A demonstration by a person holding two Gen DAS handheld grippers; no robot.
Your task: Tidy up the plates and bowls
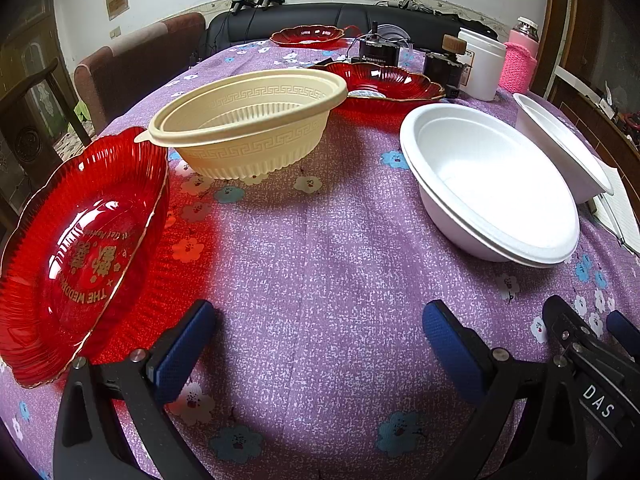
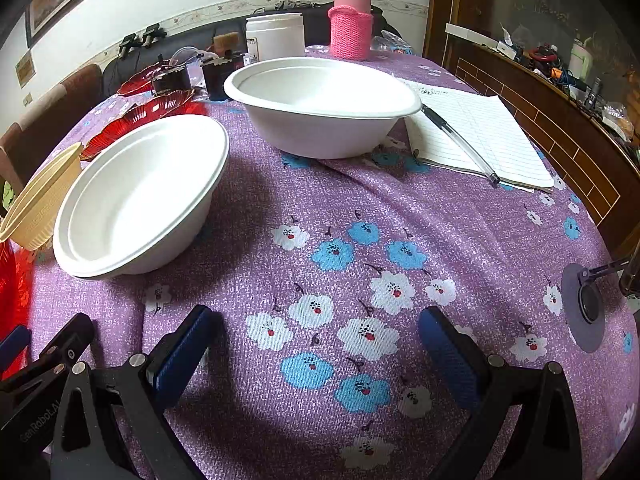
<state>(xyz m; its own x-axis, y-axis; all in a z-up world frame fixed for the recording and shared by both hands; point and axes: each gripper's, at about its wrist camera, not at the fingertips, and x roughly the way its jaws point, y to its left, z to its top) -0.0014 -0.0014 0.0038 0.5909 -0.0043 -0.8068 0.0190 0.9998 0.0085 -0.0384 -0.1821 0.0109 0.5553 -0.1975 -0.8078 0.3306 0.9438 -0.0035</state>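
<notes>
My left gripper is open and empty above the purple cloth. A red plate lies to its left, touching the left finger's side. A cream bowl stands ahead, with a second red plate behind it and a third at the far end. Stacked white bowls sit ahead right, another white bowl beyond. My right gripper is open and empty. The stacked white bowls are ahead left of it, the single white bowl farther ahead.
A notebook with a pen lies right of the single bowl. A white jar, a pink-sleeved flask and dark devices stand at the back. A wooden cabinet lines the right side. Chairs stand at the left.
</notes>
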